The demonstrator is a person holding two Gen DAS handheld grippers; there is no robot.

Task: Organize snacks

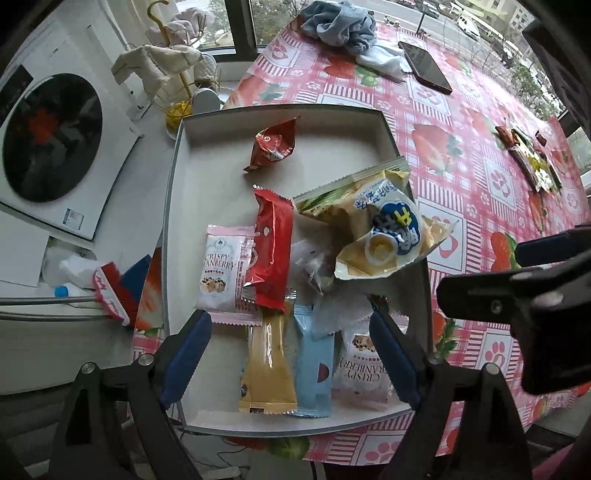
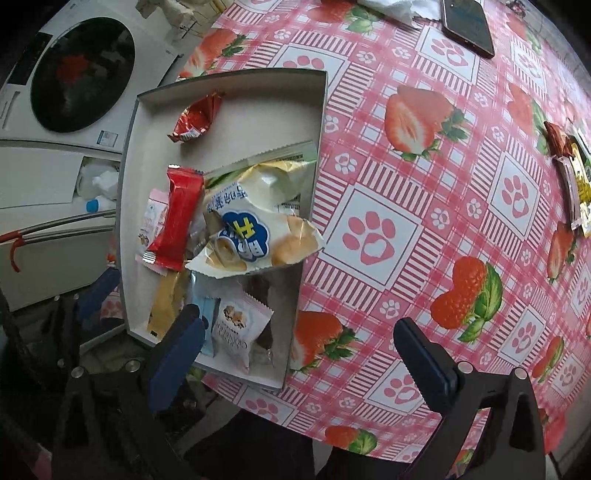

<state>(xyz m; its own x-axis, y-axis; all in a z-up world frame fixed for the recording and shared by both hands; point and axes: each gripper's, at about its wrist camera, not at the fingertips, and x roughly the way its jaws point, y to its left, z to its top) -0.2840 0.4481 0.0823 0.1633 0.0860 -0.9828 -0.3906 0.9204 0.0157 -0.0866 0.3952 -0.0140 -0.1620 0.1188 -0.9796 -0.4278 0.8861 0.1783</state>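
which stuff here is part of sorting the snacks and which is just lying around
Part of the job:
- shallow grey cardboard box
- large yellow-and-white snack bag with a blue cloud logo
- long red foil wrapper
- pink-and-white cranberry packet
- loose snack packets at the table's far right

Lying about:
- black phone
- crumpled blue-grey cloth
- white appliance with round dark door

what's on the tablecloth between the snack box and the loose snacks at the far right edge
Nothing. In the right wrist view the tablecloth is bare from the box across to the loose snacks; only its strawberry and paw print pattern shows.
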